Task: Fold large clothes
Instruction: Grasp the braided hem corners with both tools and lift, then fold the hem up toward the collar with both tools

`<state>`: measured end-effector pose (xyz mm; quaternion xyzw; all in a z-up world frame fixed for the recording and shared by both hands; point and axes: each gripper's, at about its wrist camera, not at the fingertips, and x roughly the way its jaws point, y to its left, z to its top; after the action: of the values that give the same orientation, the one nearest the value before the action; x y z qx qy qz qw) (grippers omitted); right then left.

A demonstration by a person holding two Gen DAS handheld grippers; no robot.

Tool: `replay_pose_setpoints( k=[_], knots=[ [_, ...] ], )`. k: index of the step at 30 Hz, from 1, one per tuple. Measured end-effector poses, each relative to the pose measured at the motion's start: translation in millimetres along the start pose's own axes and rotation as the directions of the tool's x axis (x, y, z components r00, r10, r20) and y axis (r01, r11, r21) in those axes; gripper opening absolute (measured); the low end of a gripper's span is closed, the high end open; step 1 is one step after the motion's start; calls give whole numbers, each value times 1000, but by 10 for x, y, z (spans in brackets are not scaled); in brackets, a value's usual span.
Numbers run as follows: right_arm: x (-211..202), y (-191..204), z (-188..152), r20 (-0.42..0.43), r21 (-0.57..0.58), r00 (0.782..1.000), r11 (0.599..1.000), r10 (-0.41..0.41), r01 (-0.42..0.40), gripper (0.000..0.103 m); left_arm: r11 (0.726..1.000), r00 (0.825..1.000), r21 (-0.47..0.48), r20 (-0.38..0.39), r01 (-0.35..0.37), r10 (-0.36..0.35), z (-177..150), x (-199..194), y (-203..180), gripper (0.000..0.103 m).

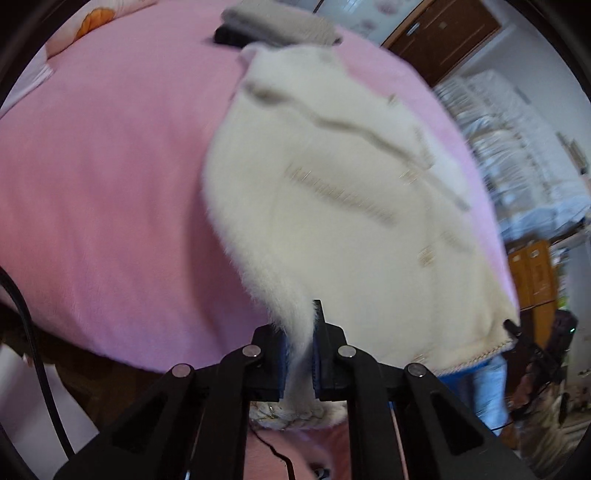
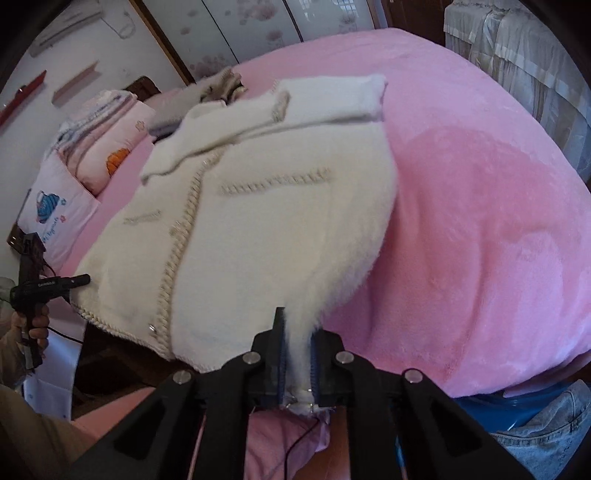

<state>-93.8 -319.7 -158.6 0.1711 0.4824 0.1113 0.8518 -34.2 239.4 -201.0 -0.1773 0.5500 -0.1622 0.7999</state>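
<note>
Pink plush bedspread (image 2: 480,221) carries fluffy white knit cardigan with braided trim (image 2: 258,206), hem at near edge. We hold hem corners: left gripper (image 1: 300,350) and right gripper (image 2: 298,354) both clamped on fur. Risks: thin fuzzy bite slips; uneven lift skews fold; folded sleeves spill.

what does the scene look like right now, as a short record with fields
garment: fluffy white cardigan with braided trim, lying front up
surface: pink blanket covering a bed
left tool: shut on the cardigan's near hem corner
right tool: shut on the other near hem corner
sleeves: already folded across the chest at the far end
background: pink pillows and other clothes beyond the cardigan
fold stage: bottom hem gripped at both corners, not yet folded over
</note>
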Motion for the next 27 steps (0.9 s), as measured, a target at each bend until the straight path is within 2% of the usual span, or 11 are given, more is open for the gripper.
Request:
replay_pose_setpoints(
  k=[3, 6, 10, 14, 17, 18, 21, 22, 24, 26, 27],
  knots=[
    [-211, 206, 398, 123, -2, 991, 999, 50, -50, 9, 997, 993, -17, 91, 73, -71, 373, -211, -198, 7],
    [-252, 300, 835, 227, 14, 971, 997, 71, -76, 9, 995, 976, -31, 201, 90, -82, 843, -318, -313, 7],
    [-48, 216, 1487, 322, 91, 946, 994, 29, -62, 9, 990, 954, -100, 294, 99, -66, 1459, -272, -318, 7],
    [386, -95, 2112, 335, 206, 940, 978, -59, -13, 9, 988, 944, -148, 331, 53, -1, 2136, 60, -262, 7],
    [806, -349, 2418, 305, 287, 940, 956, -152, 61, 9, 982, 950, -189, 307, -3, 62, 2573, 465, -104, 9],
    [996, -436, 2507, 280, 308, 943, 947, -179, 88, 11, 980, 952, -200, 294, -24, 83, 2695, 652, -75, 14],
    [1423, -601, 2585, 187, 325, 958, 934, -216, 147, 18, 974, 984, -221, 156, -48, 84, 3000, 1242, 31, 21],
    [1504, -616, 2594, 153, 324, 958, 928, -243, 184, 23, 967, 988, -243, 105, -83, 111, 3036, 1375, 85, 21],
    [1550, -623, 2585, 142, 291, 961, 938, -237, 188, 26, 964, 988, -248, 98, -93, 120, 3071, 1456, 130, 24],
    [1490, -606, 2558, 164, 259, 957, 947, -238, 190, 38, 968, 993, -246, 89, -52, 76, 3115, 1444, 150, 30],
    [1443, -583, 2552, 181, 235, 950, 949, -255, 210, 52, 970, 996, -241, 82, -24, 45, 3148, 1425, 156, 35]
  ],
)
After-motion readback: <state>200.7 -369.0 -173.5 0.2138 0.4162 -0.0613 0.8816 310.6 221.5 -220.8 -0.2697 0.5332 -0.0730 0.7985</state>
